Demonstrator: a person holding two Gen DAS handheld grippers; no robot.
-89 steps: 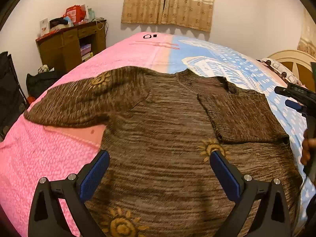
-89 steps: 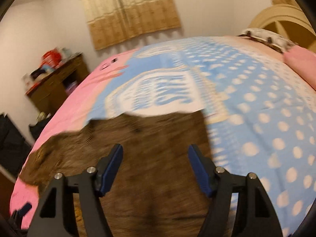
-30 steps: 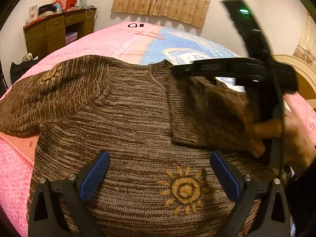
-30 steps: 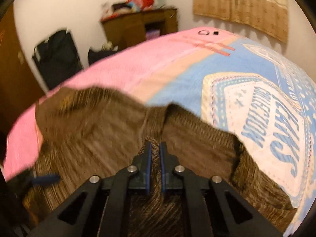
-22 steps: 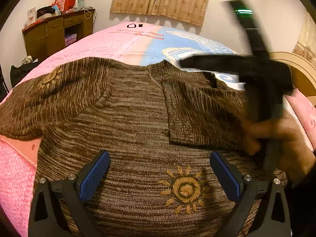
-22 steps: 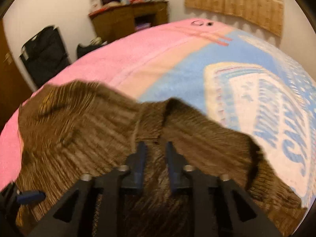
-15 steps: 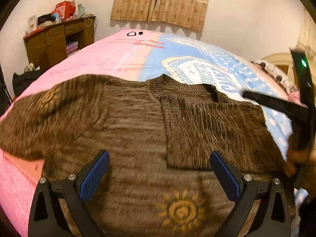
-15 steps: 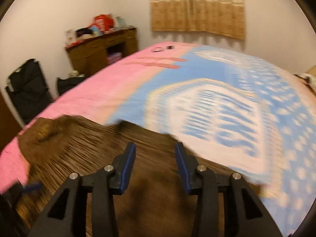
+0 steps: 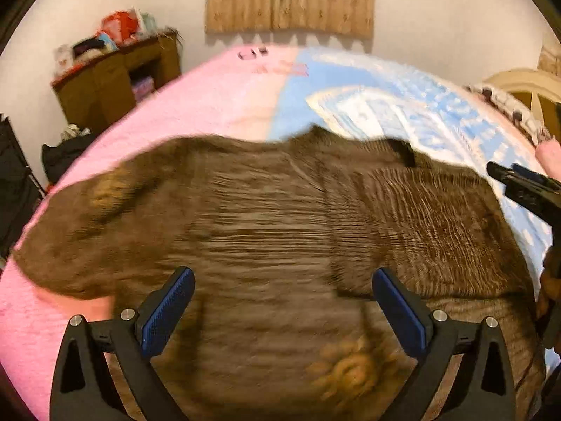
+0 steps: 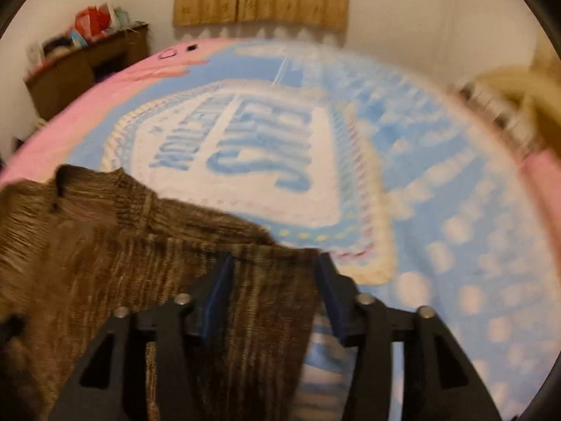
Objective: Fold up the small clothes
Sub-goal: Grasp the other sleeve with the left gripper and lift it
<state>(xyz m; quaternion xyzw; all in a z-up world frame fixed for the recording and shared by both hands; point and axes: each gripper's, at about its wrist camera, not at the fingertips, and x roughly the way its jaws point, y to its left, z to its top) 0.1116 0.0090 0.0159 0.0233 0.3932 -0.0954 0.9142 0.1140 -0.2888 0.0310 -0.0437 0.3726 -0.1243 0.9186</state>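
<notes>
A brown knit sweater (image 9: 266, 231) with yellow sun motifs lies flat on the bed, its right sleeve (image 9: 427, 224) folded across the chest and its left sleeve (image 9: 87, 217) spread out to the left. My left gripper (image 9: 280, 301) is open and empty, hovering over the sweater's lower middle. My right gripper (image 10: 277, 291) is open over the sweater's right shoulder edge (image 10: 245, 245); it also shows at the right edge of the left wrist view (image 9: 526, 193). Both views are blurred by motion.
The bed cover (image 10: 438, 210) is pink on the left and blue with white dots and lettering on the right. A wooden cabinet (image 9: 115, 80) with clutter stands at back left. A cream headboard (image 9: 526, 87) and curtains (image 9: 287, 0) are behind.
My right gripper was shut on the folded sleeve, then opened, let it go and swung back to the sweater's right side. My left gripper pulled back and stayed open.
</notes>
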